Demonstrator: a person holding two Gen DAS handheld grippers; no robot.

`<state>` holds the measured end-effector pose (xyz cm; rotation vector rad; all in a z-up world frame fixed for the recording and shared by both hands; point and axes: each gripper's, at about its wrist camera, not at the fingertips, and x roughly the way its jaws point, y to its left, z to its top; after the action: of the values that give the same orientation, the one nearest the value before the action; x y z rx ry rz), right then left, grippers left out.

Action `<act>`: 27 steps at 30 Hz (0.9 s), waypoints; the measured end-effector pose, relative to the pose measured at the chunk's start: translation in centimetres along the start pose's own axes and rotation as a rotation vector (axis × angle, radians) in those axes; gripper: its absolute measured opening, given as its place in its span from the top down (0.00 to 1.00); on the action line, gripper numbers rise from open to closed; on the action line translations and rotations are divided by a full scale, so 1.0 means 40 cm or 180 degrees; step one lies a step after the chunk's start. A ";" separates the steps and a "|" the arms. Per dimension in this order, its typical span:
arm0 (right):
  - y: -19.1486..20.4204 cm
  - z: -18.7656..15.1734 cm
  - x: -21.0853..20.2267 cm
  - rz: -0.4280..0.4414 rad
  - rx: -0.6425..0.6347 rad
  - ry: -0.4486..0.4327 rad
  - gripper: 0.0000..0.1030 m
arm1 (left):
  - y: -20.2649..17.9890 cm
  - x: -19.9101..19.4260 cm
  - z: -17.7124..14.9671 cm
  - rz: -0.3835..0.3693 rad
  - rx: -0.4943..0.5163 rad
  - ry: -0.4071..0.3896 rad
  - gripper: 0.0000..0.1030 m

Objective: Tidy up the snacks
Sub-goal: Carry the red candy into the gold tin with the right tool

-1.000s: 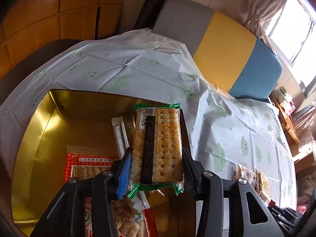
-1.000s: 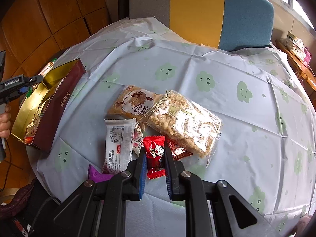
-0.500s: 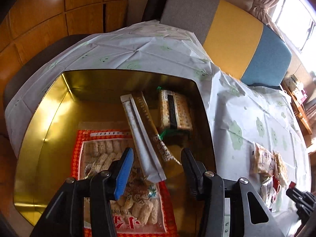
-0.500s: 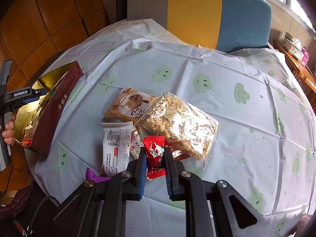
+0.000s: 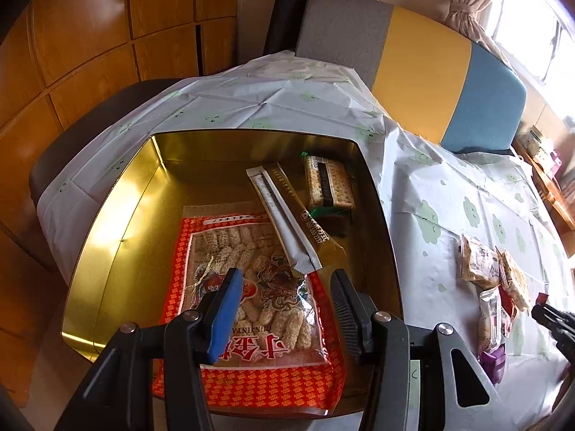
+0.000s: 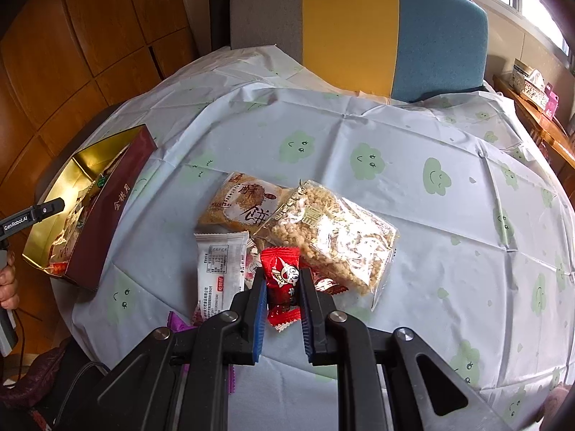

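Right gripper (image 6: pixel 282 287) clamped on red candy (image 6: pixel 282 280), long axis along fingers. Tin (image 6: pixel 118 194) lies far left of it (left hand nearer). Left gripper (image 5: pixel 284 301) agape, empty, above tin; crackers (image 5: pixel 329 185) inside.

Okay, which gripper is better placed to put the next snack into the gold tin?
Right. The right gripper is already shut on the red candy, so it only has to carry it to the gold tin. The left gripper hangs open and empty over that tin.
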<state>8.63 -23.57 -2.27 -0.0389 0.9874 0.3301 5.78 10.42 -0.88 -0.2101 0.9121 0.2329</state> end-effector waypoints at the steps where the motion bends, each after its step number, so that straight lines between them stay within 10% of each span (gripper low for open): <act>1: 0.010 0.001 -0.003 0.0017 -0.0024 0.0000 0.84 | 0.003 -0.005 -0.006 0.0014 0.0007 -0.0013 0.50; 27: 0.525 0.085 0.012 0.1256 -0.0701 -0.0056 0.84 | 0.112 -0.046 -0.060 0.0179 -0.0069 -0.0176 0.50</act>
<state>5.53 -2.89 1.68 -0.0408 0.9350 0.7995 1.61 13.83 -1.20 -0.1972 0.8617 0.2993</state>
